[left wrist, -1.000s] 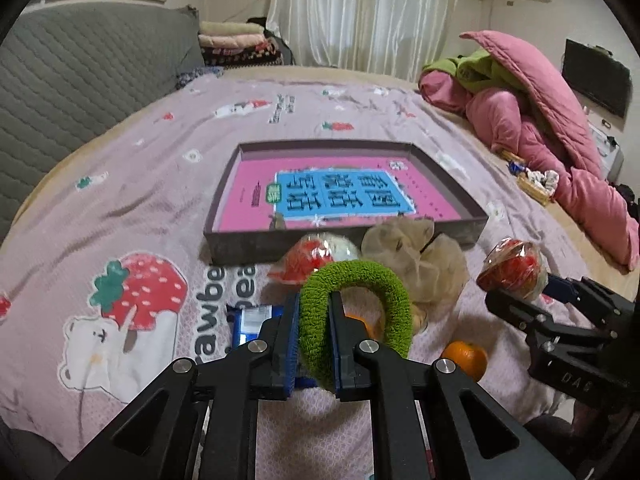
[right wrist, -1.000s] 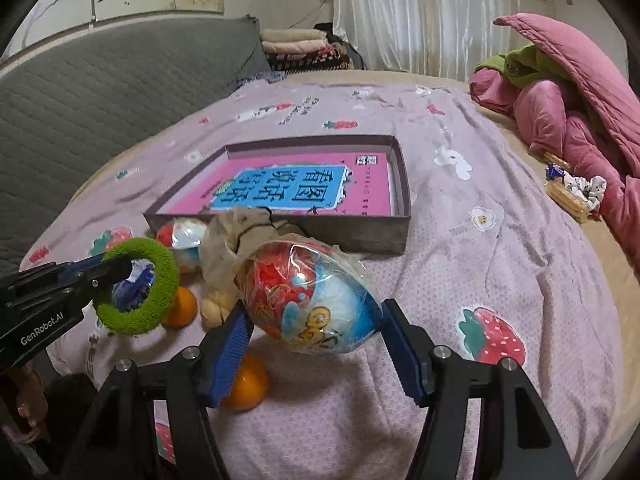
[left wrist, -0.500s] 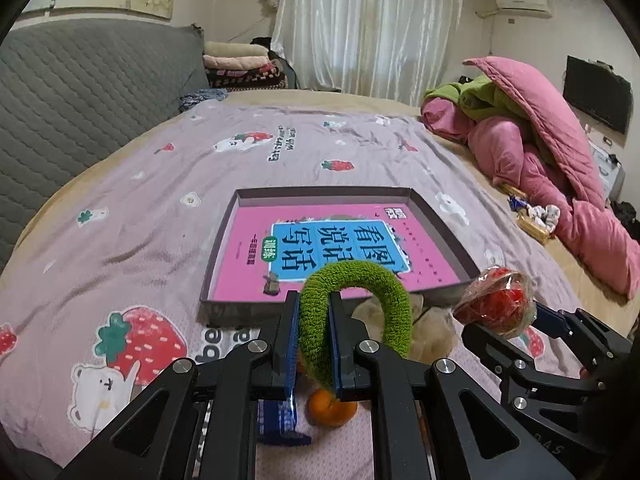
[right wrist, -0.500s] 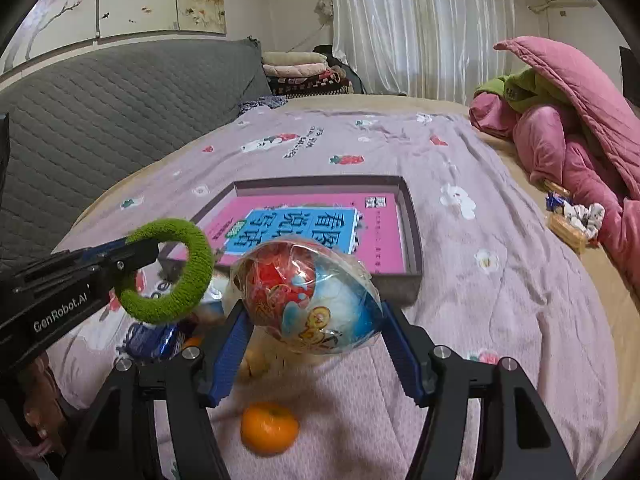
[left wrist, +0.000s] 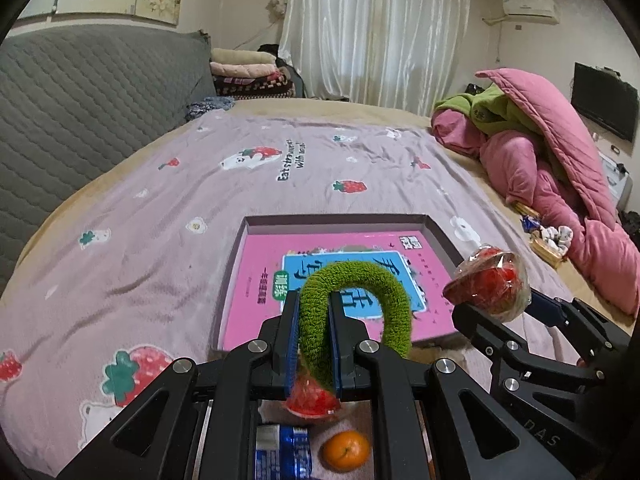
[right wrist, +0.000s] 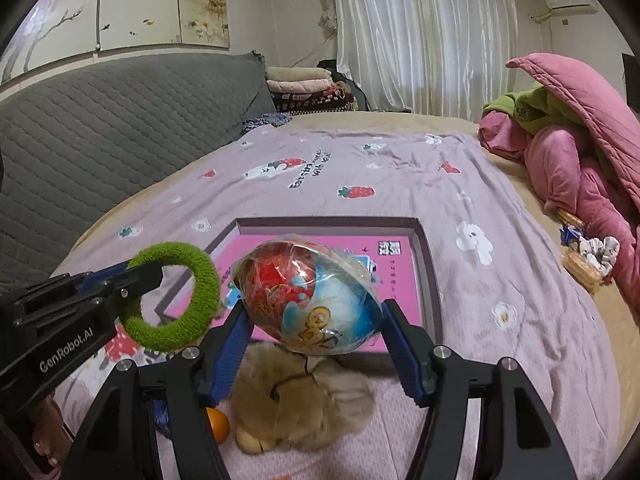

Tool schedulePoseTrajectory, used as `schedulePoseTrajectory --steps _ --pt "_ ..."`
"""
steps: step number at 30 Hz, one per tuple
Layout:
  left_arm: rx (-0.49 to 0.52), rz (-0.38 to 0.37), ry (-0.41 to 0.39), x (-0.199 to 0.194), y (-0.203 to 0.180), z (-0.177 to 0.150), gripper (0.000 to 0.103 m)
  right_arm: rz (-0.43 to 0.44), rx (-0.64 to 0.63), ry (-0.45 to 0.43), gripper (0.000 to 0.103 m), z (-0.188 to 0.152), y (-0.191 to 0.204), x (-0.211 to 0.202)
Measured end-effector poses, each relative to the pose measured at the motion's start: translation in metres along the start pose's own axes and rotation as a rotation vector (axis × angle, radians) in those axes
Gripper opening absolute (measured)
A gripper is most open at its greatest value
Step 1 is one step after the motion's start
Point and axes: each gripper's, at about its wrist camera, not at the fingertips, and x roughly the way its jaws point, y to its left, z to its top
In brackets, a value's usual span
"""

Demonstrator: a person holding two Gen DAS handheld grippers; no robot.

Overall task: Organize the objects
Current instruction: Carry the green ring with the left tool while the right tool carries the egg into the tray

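My left gripper (left wrist: 314, 320) is shut on a green fuzzy ring (left wrist: 372, 280), also seen in the right wrist view (right wrist: 188, 276), held above the near edge of a shallow grey box (left wrist: 236, 260) with a pink book (left wrist: 256, 280) in it. My right gripper (right wrist: 316, 320) is shut on a wrapped red, white and blue egg-shaped toy (right wrist: 308, 300), seen at the right in the left wrist view (left wrist: 488, 284), over the box's near edge (right wrist: 428, 280).
On the purple bedspread (left wrist: 140, 220) below the grippers lie an orange (left wrist: 346, 450), a blue packet (left wrist: 284, 456), another wrapped red toy (left wrist: 312, 398) and a beige scrunchie (right wrist: 304, 404). A pink quilt pile (left wrist: 560, 168) is at the right; a grey headboard (right wrist: 100, 120) at the left.
Both grippers have risen and moved forward with their loads, from above the loose items to over the near edge of the box. The loose items now sit lower in view.
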Motion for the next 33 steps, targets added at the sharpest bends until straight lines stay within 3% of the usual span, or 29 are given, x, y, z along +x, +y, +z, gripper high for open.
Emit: schedulePoseTrajectory --steps 13,21,33 --pt "-0.033 -0.013 0.023 0.038 0.014 0.01 0.013 -0.034 0.009 0.0 0.065 0.029 -0.01 0.028" --pt "-0.064 -0.049 0.044 0.057 0.022 0.008 0.013 -0.041 0.023 0.031 0.065 0.019 -0.022 0.046" --pt "-0.034 -0.018 0.088 0.084 0.02 0.005 0.013 -0.09 0.021 0.141 0.065 0.002 -0.033 0.078"
